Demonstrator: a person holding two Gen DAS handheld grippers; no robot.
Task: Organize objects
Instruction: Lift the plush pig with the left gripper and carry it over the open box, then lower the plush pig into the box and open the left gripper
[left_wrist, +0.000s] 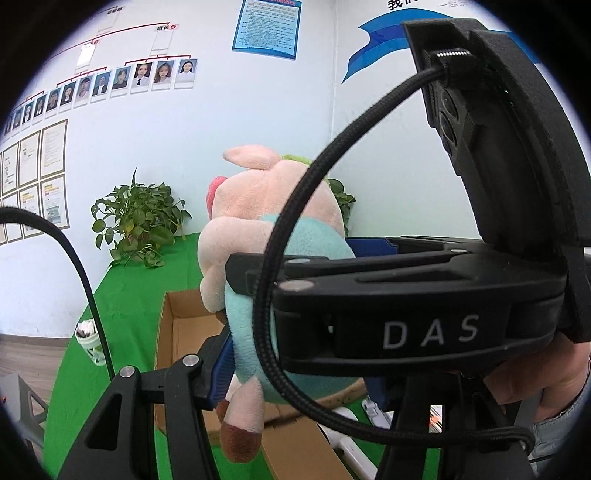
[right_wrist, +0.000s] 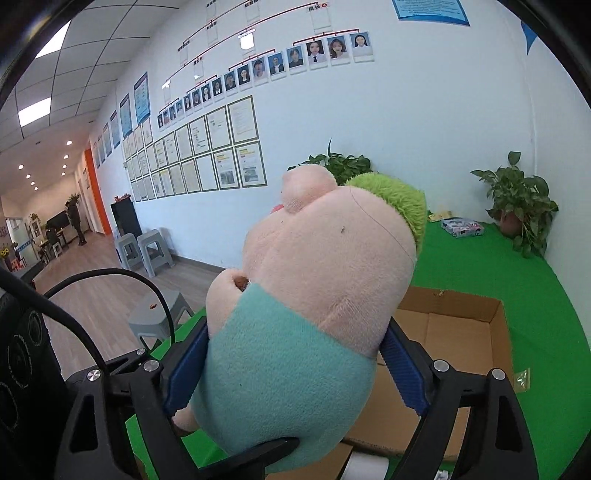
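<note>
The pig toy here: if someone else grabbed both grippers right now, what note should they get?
Right gripper: shut on the pig, blue pads on both sides of its teal body.
Left gripper: also around the pig; whether it is clamped or loose cannot be told.
Pig is held above the open box on the green table.
Done: pig lifted.
Left: probably lower it into the box, release.

Left wrist view: looks forward along left gripper's fingers, toward room corner; very near plush pig, which fills centre. Right gripper crosses frame from right, close to lens, blocking much of right half.

Right wrist view: looks forward and slightly upward over plush pig at close range, toward long wall and corridor at left.

Shared: plush pig, cardboard box, green cloth, photo wall, potted plant.
</note>
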